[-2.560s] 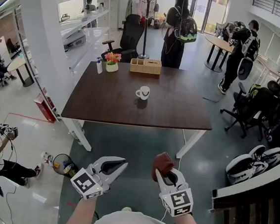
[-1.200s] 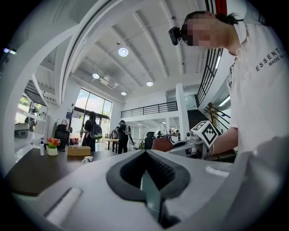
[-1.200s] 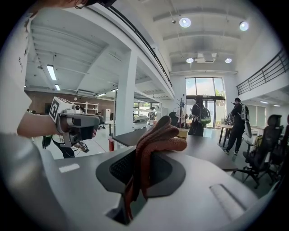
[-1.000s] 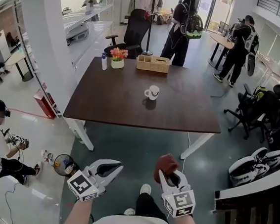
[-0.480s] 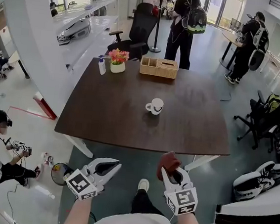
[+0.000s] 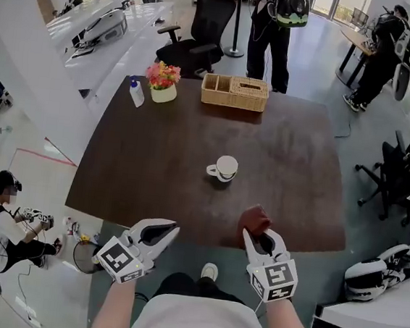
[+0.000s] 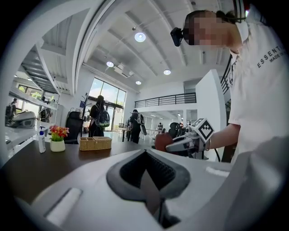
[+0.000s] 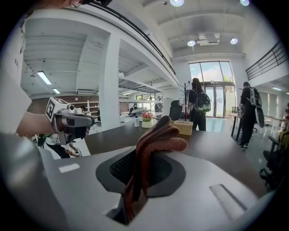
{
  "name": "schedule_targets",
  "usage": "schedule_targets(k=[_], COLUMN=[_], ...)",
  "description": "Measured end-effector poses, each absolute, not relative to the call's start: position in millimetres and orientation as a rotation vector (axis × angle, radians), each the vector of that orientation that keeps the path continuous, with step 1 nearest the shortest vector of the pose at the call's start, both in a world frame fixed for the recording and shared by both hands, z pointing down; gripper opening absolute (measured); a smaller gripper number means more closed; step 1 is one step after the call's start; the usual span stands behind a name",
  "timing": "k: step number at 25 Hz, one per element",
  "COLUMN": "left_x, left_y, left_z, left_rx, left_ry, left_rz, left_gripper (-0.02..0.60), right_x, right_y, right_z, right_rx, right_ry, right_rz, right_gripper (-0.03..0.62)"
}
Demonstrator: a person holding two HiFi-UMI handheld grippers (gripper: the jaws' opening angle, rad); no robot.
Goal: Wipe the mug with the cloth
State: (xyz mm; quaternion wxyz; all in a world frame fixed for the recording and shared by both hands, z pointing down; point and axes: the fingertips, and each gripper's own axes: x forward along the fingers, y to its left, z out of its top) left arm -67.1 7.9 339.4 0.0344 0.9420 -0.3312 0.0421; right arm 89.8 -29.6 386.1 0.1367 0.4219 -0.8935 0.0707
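A white mug (image 6: 225, 168) stands upright near the middle of the dark brown table (image 6: 153, 169), its handle to the left. My right gripper (image 6: 258, 237) is at the table's near edge, shut on a reddish-brown cloth (image 6: 255, 218) bunched above its jaws; the cloth (image 8: 156, 142) fills the middle of the right gripper view. My left gripper (image 6: 163, 229) hangs level with it just off the near edge, shut with nothing in it. Both grippers are well short of the mug. The right gripper (image 7: 189, 140) also shows in the left gripper view.
At the table's far edge are a wicker basket (image 6: 236, 91), a flower pot (image 6: 162, 82) and a spray bottle (image 6: 136, 93). A black office chair (image 6: 201, 28) and standing people are behind the table. A person (image 6: 2, 226) crouches on the floor at the left.
The table and mug have come much closer; both grippers have gone from over the floor to the table's near edge. The right one has kept the cloth throughout.
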Motion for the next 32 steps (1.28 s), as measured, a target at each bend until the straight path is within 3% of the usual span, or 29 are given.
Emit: schedule_targets(k=[20, 26, 32], left_x=[-70.6, -65.9, -42.0], left_y=[-194.1, -247.6, -269.5], left_z=[445.5, 484.8, 517.5], left_rx=[2.777, 2.761, 2.78], left_ry=[-0.834, -0.847, -0.709], left_rz=[0.364, 0.419, 0.496], left_gripper=[0.002, 0.135, 0.161], right_x=[44.1, 10.8, -17.5], right_y=[-171.2, -189.2, -196.5], right_z=[458.2, 484.7, 497.4], right_rx=[1.05, 0.904, 0.786], right_ry=[-2.49, -2.528, -2.538], right_rz=[0.468, 0.507, 0.49], right_gripper=[0.078, 0.078, 0.078])
